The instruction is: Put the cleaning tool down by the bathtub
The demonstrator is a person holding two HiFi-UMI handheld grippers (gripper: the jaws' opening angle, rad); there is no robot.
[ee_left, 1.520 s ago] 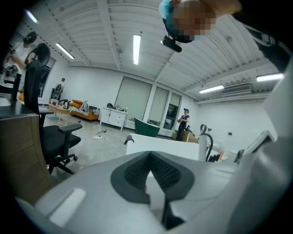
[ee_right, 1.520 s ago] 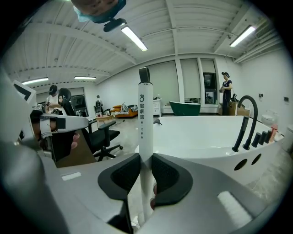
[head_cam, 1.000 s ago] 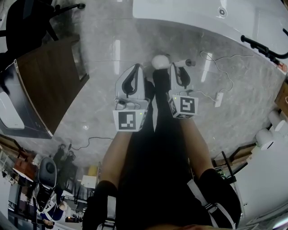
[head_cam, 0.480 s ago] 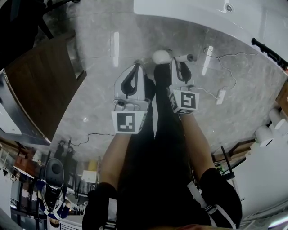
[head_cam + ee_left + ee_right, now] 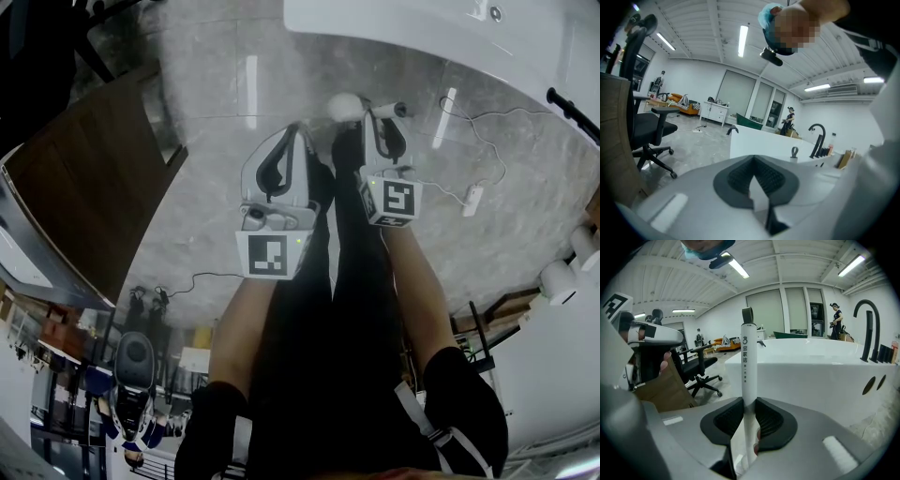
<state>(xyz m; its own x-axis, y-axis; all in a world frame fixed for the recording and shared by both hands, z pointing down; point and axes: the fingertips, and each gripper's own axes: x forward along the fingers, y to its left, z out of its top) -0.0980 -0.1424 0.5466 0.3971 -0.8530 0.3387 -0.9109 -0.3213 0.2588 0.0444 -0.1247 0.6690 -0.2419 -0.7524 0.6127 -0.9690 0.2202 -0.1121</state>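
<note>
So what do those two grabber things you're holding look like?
The left gripper and the right gripper are both smooth light grey shells with rounded shapes. Inside the jaws sit black ribbed pads. Each one has a white cube printed with black square markers, the left cube and the right cube. The person wears black short sleeves.

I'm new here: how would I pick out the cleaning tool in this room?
Find the big white bathtub; in front of it the person's right gripper is held out. The cleaning tool is the slim white stick clamped between its jaws, with a grey tip and dark print down its side.
</note>
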